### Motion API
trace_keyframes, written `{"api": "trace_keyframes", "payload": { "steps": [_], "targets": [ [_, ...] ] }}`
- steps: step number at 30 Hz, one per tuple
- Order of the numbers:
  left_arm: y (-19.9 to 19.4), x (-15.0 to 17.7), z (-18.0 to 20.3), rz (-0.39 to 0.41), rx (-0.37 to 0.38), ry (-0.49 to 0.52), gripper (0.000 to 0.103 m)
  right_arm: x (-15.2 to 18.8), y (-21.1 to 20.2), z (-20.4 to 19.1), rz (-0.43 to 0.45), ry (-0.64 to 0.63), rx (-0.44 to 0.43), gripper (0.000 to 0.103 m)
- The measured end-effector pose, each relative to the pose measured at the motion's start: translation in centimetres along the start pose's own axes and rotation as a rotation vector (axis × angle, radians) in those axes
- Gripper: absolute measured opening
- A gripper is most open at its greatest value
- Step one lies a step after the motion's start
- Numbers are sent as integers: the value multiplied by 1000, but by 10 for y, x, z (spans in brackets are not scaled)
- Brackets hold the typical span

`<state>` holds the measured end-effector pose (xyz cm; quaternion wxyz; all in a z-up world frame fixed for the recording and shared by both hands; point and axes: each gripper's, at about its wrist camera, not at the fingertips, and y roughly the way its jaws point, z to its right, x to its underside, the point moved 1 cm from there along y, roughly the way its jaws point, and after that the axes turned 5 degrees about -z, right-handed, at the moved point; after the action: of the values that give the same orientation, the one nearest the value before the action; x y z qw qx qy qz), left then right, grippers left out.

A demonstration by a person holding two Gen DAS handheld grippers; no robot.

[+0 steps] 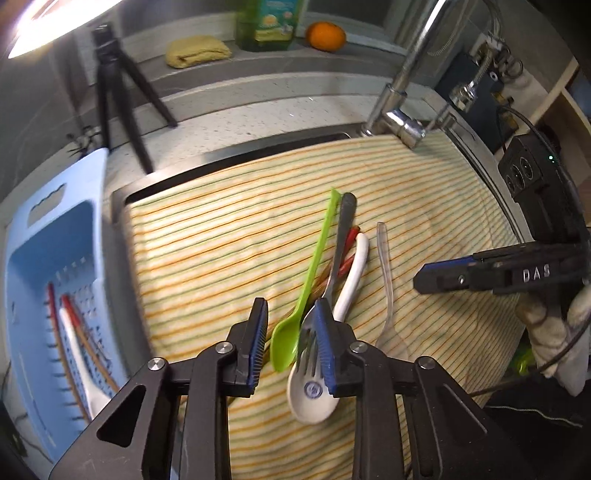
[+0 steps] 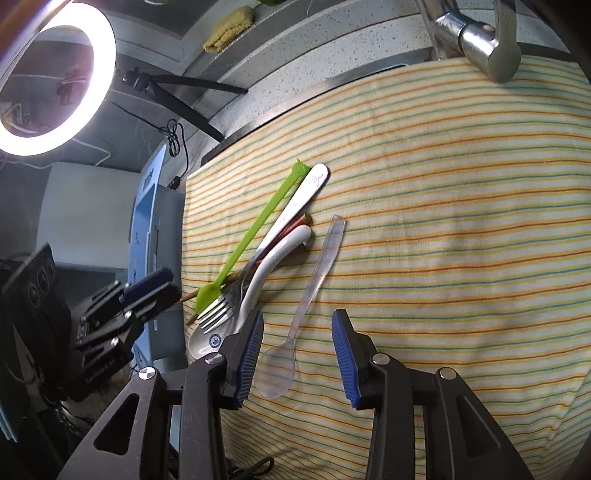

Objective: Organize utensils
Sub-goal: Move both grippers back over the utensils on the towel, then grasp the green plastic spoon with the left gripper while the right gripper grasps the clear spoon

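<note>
On a striped cloth [image 1: 221, 240] over the sink lies a pile of utensils: a green plastic spoon [image 1: 314, 266], a metal fork [image 1: 341, 236], a white ceramic spoon [image 1: 314, 398] and red-tipped chopsticks [image 1: 350, 242]. A clear plastic spoon [image 1: 386, 277] lies apart on the right. My left gripper [image 1: 291, 306] hovers open above the green spoon's bowl and the fork's tines, its pads pressing on nothing. My right gripper [image 2: 298, 317] stands open over the clear spoon [image 2: 317, 273], with the bowl between its fingers and untouched. A blue basket [image 1: 44, 258] at left holds a white spoon and chopsticks.
A chrome faucet [image 1: 399, 92] rises at the cloth's far right corner. A black tripod [image 1: 118, 92] stands on the counter behind the basket. An orange [image 1: 325, 35], a green bottle [image 1: 269, 22] and a yellow rag [image 1: 197, 51] sit on the back ledge. A ring light [image 2: 55, 81] glows at left.
</note>
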<state>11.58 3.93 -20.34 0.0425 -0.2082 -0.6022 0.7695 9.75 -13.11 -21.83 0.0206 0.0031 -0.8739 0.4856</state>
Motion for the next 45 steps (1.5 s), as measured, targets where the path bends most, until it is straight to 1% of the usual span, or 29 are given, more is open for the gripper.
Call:
{"api": "trace_keyframes", "payload": {
  "steps": [4,8,14,17,20,22,23,25,27,36,41,45],
  "targets": [
    [20,-15,5,-61,23,50,21,5,9,1,-13,32,-17,33],
    [34,-27,2,-109,53,63,20,7,17,2,-16,66,-27,31],
    [49,-34,-1,-151,90,76,20,9,28,3,-25,115,-50,30],
    [55,-35,0,-165,91,96,20,8,31,2,-18,122,-34,26],
    [59,-36,2,-174,99,113,11,7,33,1,-13,128,-17,21],
    [64,-38,3,-185,86,123,9,6,33,-1,-12,121,0,19],
    [65,-38,3,-188,80,125,7,5,34,-2,-10,119,10,17],
    [67,-39,3,-183,82,125,6,3,37,-4,-5,121,24,10],
    [64,-38,0,-176,95,116,5,1,38,-3,-3,124,17,7],
    [53,-36,-12,-129,111,65,5,7,30,8,3,152,-35,5],
    [39,-33,-19,-93,124,34,5,11,17,17,18,168,-53,5],
    [29,-32,-17,-65,118,36,5,11,3,16,41,163,-70,5]
  ]
}}
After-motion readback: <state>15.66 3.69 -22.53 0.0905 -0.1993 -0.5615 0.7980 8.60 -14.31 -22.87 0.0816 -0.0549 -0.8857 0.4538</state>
